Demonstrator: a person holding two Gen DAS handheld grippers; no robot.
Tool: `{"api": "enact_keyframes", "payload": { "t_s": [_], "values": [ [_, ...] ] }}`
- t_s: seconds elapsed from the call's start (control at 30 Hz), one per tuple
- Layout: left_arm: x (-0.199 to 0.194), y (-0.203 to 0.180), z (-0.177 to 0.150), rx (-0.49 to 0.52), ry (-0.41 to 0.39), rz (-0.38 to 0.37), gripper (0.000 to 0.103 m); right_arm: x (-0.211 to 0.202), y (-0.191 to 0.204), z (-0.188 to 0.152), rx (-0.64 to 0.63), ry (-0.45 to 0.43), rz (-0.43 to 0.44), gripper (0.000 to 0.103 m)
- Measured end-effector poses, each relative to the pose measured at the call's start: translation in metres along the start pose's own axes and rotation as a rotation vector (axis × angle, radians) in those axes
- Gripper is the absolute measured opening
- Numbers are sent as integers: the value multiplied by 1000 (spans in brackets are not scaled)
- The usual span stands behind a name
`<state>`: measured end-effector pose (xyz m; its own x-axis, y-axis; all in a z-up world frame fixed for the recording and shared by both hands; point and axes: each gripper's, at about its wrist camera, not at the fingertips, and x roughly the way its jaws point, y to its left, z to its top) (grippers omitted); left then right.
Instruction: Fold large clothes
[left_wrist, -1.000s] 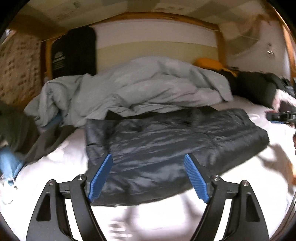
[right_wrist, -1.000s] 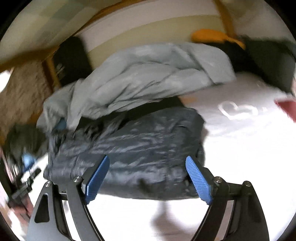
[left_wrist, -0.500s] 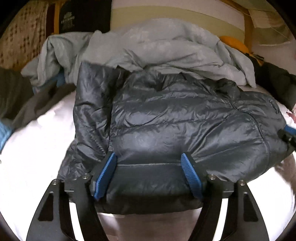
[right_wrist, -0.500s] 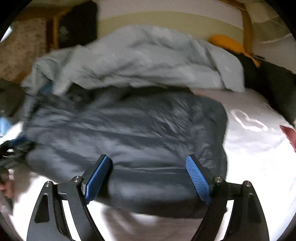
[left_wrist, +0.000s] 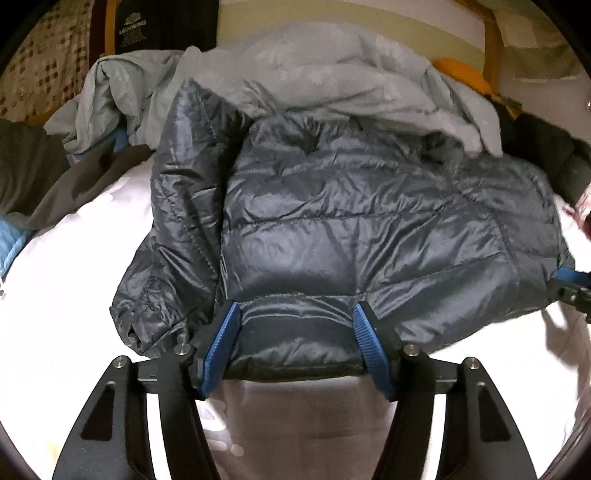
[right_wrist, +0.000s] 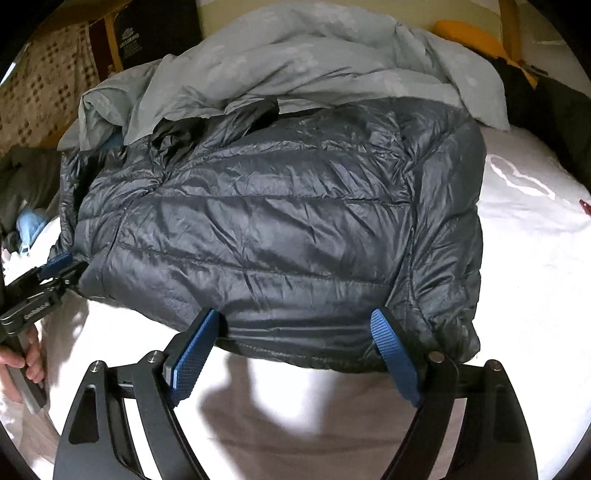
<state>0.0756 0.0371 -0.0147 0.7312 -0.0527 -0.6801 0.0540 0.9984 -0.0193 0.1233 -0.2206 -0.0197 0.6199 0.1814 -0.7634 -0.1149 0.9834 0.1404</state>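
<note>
Across the white bed (left_wrist: 74, 258) the dark puffer jacket (left_wrist: 351, 229) lies long side to side, its near hem between the spread fingers of the left gripper (left_wrist: 295, 332) and right gripper (right_wrist: 295, 339).

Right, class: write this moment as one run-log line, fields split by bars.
step: grasp hem | left gripper: open, straddling jacket hem | right gripper: open, straddling hem | jacket: flat on bed | duvet: behind
</note>
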Motion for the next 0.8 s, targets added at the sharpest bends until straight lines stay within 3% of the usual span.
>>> {"api": "enact_keyframes", "payload": {
  "t_s": [0.1,0.2,0.27,0.33,0.37,0.43,0.5,0.6,0.8],
  "values": [
    [-12,-1,6,8,-53,-37,59,-9,2,2,0,-31,0,85],
    [-29,-11,11,85,-123,-38,59,-19,4,4,-12,-60,0,85],
    [-34,-21,14,174,-136,-28,61,-23,7,5,-29,-66,-7,85],
    [-34,-33,12,297,-107,-41,70,-28,13,5,-67,-69,-20,85],
    [-31,-40,8,390,-69,-62,79,-29,17,6,-91,-69,-24,85],
    [-29,-52,-3,540,-62,14,80,-31,30,3,-180,-69,-53,85],
    [-22,-57,-10,621,-61,104,80,-29,41,-1,-260,-75,-98,85],
    [-4,-52,-10,593,-11,131,80,-26,57,-8,-353,-78,-155,85],
    [15,-48,-5,568,-32,182,82,-22,72,-15,-416,-76,-184,85]
  ]
}}
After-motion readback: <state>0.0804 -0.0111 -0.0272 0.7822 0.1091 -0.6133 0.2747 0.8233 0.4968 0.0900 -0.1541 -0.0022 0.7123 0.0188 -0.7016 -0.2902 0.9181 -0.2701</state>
